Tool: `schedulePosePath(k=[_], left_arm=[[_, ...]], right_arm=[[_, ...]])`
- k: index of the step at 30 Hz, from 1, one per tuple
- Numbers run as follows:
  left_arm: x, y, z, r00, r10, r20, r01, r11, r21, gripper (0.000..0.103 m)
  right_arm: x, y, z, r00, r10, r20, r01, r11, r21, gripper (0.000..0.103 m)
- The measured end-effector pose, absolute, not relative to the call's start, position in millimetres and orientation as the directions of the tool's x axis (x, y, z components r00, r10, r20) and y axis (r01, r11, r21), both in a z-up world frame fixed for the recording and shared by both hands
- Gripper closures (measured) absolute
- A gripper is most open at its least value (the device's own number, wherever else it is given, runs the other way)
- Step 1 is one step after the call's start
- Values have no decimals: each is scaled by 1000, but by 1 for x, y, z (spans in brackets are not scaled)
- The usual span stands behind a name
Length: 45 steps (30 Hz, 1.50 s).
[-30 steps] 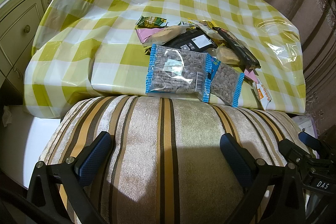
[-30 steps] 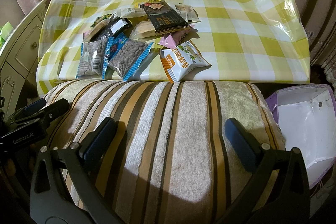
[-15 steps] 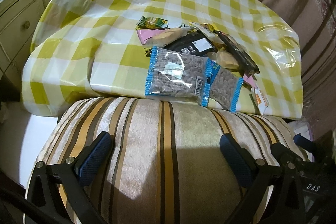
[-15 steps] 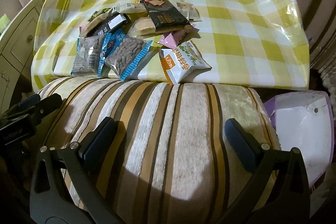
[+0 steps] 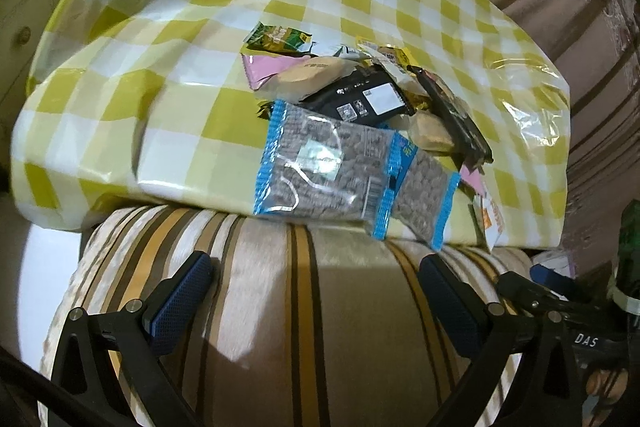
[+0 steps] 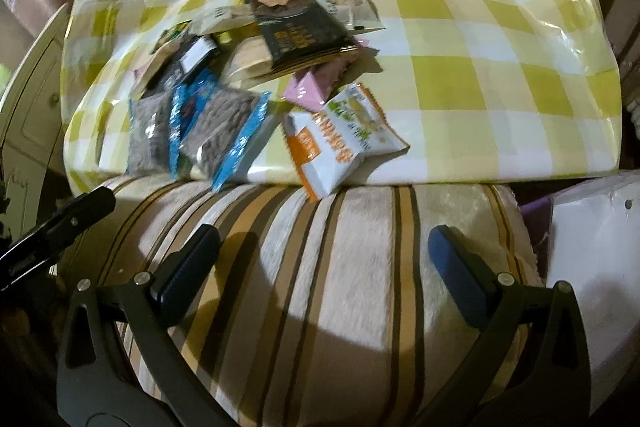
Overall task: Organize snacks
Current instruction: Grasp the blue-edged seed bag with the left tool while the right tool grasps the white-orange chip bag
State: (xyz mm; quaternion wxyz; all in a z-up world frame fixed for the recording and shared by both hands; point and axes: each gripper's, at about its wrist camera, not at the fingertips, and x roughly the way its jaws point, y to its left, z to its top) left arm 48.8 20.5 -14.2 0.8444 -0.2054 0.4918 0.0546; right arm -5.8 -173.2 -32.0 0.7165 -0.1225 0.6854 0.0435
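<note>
- Left gripper (image 5: 316, 287) and right gripper (image 6: 324, 255) are held over a striped cushion (image 6: 320, 267), fingers spread wide and nothing grasped.
- Snacks are seen heaped on the checked counter (image 6: 480, 47): a blue-edged nut packet (image 5: 320, 167) to the left, a black packet (image 6: 296, 23) behind, an orange-and-white bag (image 6: 344, 143) to the right, at the near edge.
- Sorting appears not yet begun; a reach over the cushion is called for.
- A white box (image 6: 592, 267) is seen far right.
</note>
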Motion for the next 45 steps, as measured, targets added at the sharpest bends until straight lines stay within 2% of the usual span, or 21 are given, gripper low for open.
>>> schedulePosePath(k=[12, 15, 17, 24, 28, 30, 32, 34, 35, 37, 38, 45], left_arm=[[102, 28, -37, 453, -176, -874, -308, 889, -339, 3], [111, 30, -42, 445, -177, -878, -315, 887, -339, 4], [115, 28, -42, 445, -167, -880, -314, 891, -329, 5], [124, 22, -41, 445, -127, -886, -298, 913, -280, 17], [122, 22, -41, 457, -130, -880, -291, 913, -286, 32], [122, 23, -40, 463, -137, -876, -288, 911, -295, 36], [118, 24, -40, 469, -143, -872, -286, 909, -303, 39], [116, 25, -39, 473, -145, -869, -290, 906, -309, 49], [113, 26, -39, 476, -150, -866, -291, 903, -316, 50], [112, 26, -38, 485, -160, -860, -289, 898, -331, 57], [111, 26, -38, 488, -162, -858, -290, 897, -334, 57], [94, 31, -29, 534, -180, -826, -286, 881, -376, 73]], right_arm=[[26, -184, -53, 41, -84, -996, -117, 989, -88, 2], [32, -185, -58, 35, -81, -996, -101, 991, -85, 6], [37, -187, -62, 31, -79, -996, -91, 993, -81, 13], [45, -191, -66, 50, -50, -997, -27, 998, -51, 18], [52, -190, -69, 60, -33, -998, 0, 999, -33, 23], [53, -189, -70, 61, -32, -998, -4, 999, -33, 27], [55, -187, -70, 62, -27, -998, -5, 1000, -27, 38], [56, -185, -72, 62, -34, -997, -7, 999, -35, 47], [57, -183, -73, 64, -43, -997, -9, 999, -43, 53], [58, -182, -74, 63, -32, -998, -7, 999, -33, 54], [53, -187, -69, 63, -27, -998, -8, 1000, -27, 64], [46, -187, -63, 79, -19, -997, -29, 999, -21, 76]])
